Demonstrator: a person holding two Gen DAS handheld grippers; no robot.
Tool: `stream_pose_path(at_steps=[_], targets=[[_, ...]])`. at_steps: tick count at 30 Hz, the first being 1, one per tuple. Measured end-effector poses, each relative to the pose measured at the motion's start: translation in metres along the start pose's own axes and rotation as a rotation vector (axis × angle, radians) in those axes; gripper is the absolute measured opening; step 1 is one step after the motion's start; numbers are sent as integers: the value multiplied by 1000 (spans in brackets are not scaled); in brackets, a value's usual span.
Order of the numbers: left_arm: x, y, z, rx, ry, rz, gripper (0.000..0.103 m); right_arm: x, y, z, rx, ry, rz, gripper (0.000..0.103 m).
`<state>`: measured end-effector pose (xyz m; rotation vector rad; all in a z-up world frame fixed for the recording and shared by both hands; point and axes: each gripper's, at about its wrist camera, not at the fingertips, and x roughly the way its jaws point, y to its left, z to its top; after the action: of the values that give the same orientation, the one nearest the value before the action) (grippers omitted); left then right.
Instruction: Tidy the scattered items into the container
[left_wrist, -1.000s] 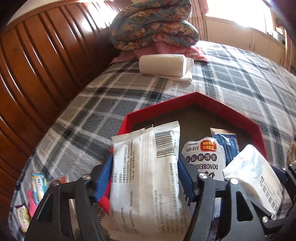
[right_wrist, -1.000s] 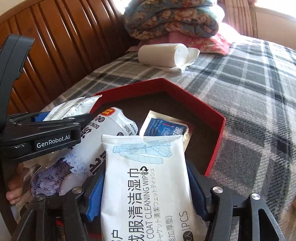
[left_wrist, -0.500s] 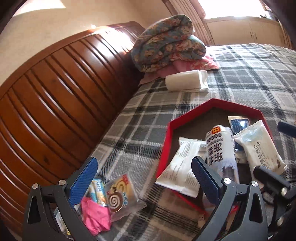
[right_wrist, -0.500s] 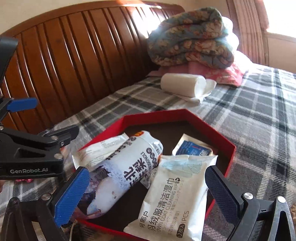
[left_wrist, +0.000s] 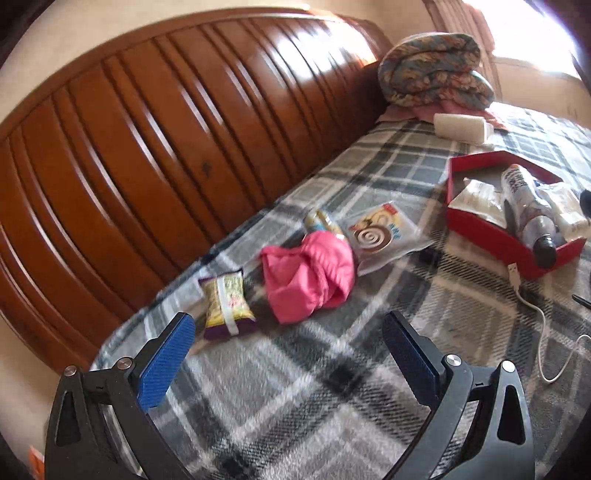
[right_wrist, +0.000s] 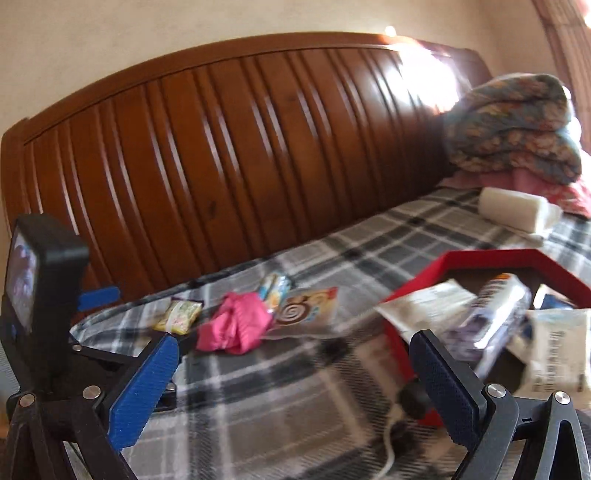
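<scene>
Left gripper (left_wrist: 288, 345): your jaws have just been opening and now stand spread wide with nothing between them. A second ago they pinched a white packet over the red box; that packet is out of your grip now.
Right gripper (right_wrist: 293, 373): the same here. The jaws have just been opening, they are spread wide and empty, and the wipes pack (right_wrist: 550, 354) you were carrying lies inside the box.
Red box (left_wrist: 491, 229): it sits on the plaid bed cover toward the right. It holds several white packets and a long bottle-shaped pack (left_wrist: 524, 199), some leaning over the near wall.
What changed: both views have swung away from the box toward the headboard side of the bed, so the box has slid to the right edge of each view.
Left to tidy: a pink cloth (left_wrist: 308, 275) lies in the middle of the bed cover, with a spiral-print snack bag (left_wrist: 380, 232) just beside it, a small striped packet (left_wrist: 323, 221) touching its far edge, and a yellow packet (left_wrist: 227, 302) nearer the headboard.
Other: a white cable (left_wrist: 535, 314) trails on the cover beside the box.
Meaning for the task: one drop-off looks finished for each hand. I judge you are partway through, and the loose cluster ahead of your left gripper is likely the next pickup.
Watch: the cloth is soft and may bunch or drag its neighbours.
</scene>
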<state>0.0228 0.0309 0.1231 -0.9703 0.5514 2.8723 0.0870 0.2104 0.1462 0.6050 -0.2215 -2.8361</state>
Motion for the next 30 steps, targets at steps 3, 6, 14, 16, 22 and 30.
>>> stream_pose_path(at_steps=[3,6,14,16,22,30], targets=[[17,37,-24,-187,27,-43,103,43,37,-13,-75,127,-96,103],[34,57,-37,-280,30,-56,103,81,65,-29,-152,197,-83,103],[102,46,-68,-157,179,37,103,191,63,-76,-193,494,-16,103],[111,43,-70,-157,194,34,103,192,61,-79,-204,495,-21,103],[123,57,-66,-269,239,-32,103,193,59,-79,-197,492,-16,103],[133,49,-62,-270,245,-20,103,193,60,-77,-211,494,-26,103]])
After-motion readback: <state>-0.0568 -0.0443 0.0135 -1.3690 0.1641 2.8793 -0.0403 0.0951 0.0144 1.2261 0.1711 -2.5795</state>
